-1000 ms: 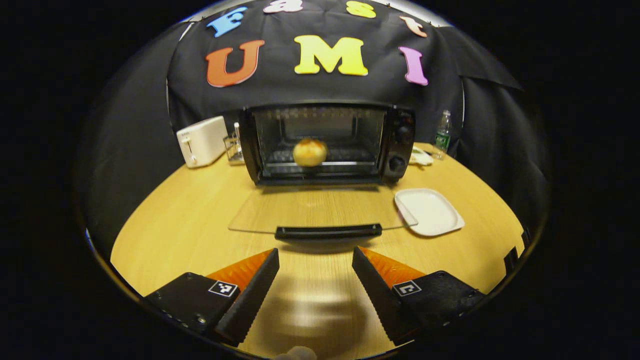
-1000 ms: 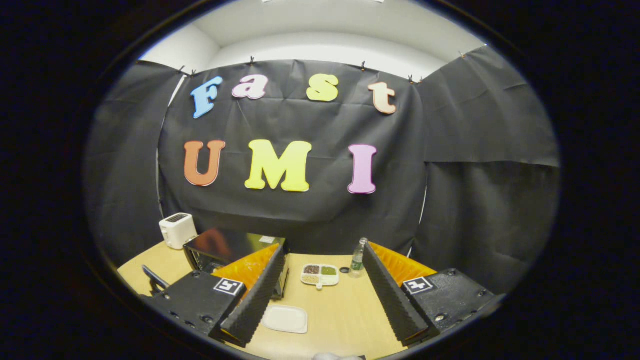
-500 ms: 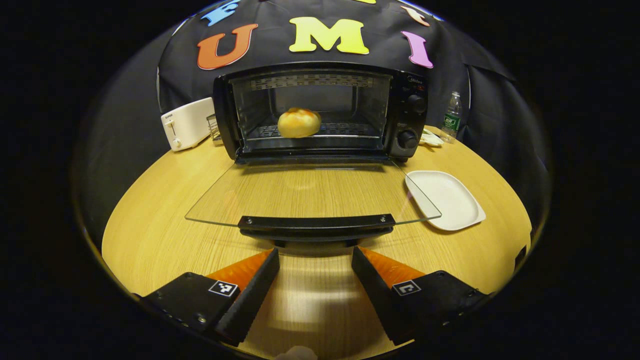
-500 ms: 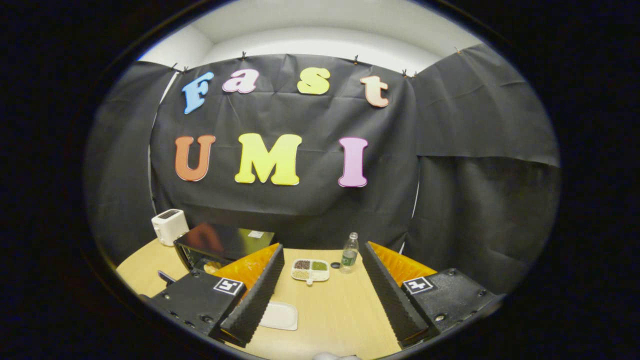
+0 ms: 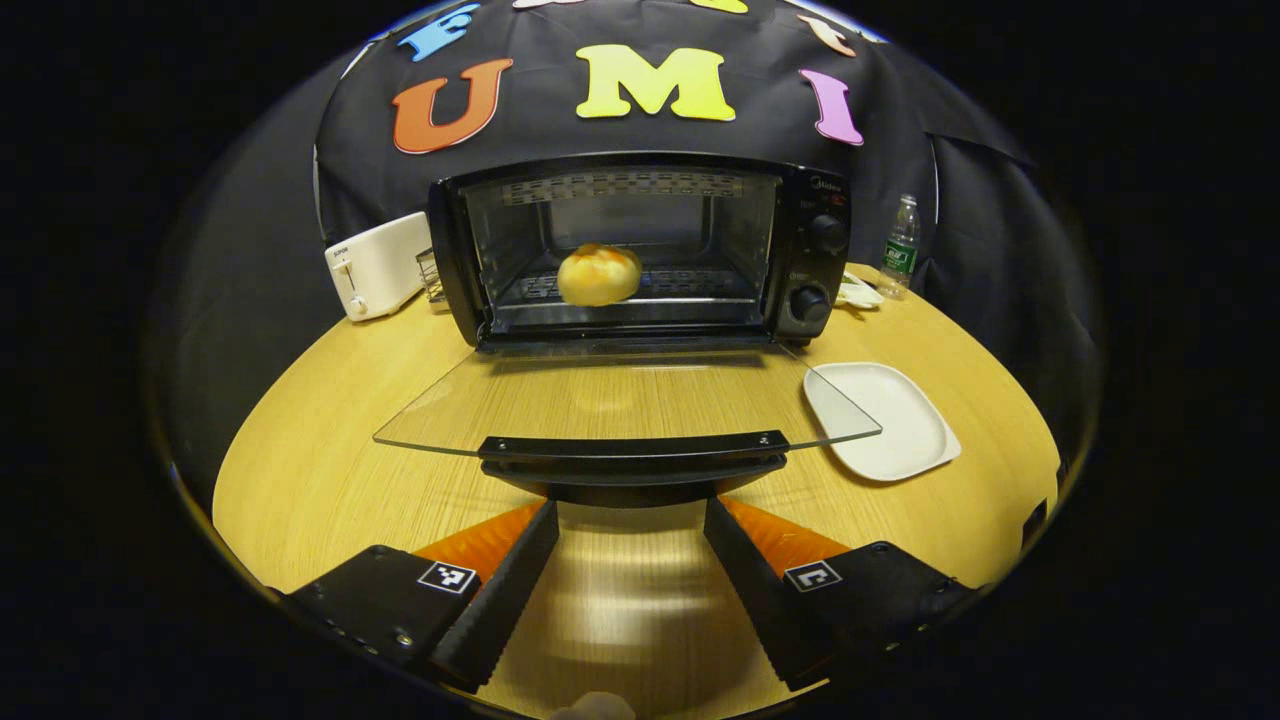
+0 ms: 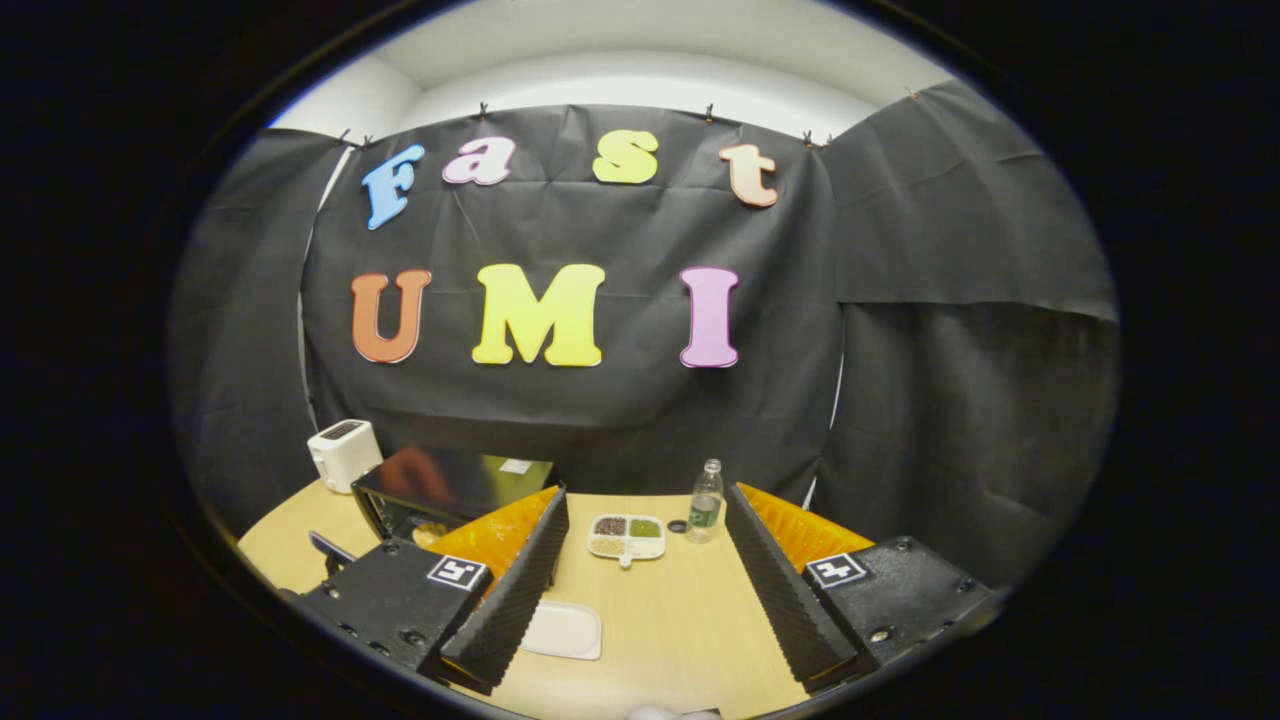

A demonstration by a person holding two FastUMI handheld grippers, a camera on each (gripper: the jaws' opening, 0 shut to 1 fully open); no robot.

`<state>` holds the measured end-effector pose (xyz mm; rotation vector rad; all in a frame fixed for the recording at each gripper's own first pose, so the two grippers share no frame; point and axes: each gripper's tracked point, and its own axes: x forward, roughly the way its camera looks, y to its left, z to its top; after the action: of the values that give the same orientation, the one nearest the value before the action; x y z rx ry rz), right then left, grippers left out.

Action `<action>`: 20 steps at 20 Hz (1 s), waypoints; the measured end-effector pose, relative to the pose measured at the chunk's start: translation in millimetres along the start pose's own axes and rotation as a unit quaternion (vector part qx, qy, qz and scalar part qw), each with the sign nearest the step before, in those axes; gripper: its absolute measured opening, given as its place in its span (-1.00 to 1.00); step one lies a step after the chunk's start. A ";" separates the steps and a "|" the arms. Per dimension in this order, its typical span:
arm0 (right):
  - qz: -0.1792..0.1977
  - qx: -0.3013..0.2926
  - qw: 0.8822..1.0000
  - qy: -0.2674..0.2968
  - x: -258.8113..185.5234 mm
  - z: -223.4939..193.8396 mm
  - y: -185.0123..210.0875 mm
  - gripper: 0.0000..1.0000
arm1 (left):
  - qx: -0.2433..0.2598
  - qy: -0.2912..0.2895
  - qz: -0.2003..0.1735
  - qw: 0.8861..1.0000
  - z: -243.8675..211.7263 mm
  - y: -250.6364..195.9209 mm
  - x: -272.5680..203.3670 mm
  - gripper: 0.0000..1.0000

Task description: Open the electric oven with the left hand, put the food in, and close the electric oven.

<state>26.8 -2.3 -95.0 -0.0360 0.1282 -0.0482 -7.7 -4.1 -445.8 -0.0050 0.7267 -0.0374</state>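
Observation:
The black electric oven [image 5: 640, 250] stands open at the back of the wooden table, and a round golden bun [image 5: 599, 274] rests on its rack. Its glass door [image 5: 620, 400] lies flat toward me, with the black handle [image 5: 632, 456] at the front edge. My left gripper [image 5: 630, 515] is open, its fingertips just short of the handle and a little below it, with nothing between them. In the right gripper view, my right gripper [image 6: 645, 550] is open and held high above the table, with the oven [image 6: 450, 490] down at its left.
An empty white plate [image 5: 885, 420] lies right of the door. A white toaster [image 5: 375, 265] stands left of the oven, a water bottle [image 5: 900, 245] to its right. A divided dish of grains [image 6: 627, 535] sits beside the bottle [image 6: 705, 500]. The plate [image 6: 562, 630] lies below my right gripper.
My left gripper has come much closer to the oven, and the door handle now sits just beyond its fingertips. The right gripper has only drifted slightly.

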 end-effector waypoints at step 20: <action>-0.001 0.023 1.000 -0.003 -0.6 3.6 -8.1 0.94 | 0.015 -0.124 0.007 0.992 146.0 5.4 -4.8 0.92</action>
<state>26.3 -10.2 -91.0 0.0103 0.1209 -0.0535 85.8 0.2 -333.6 0.0231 0.4780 -0.0342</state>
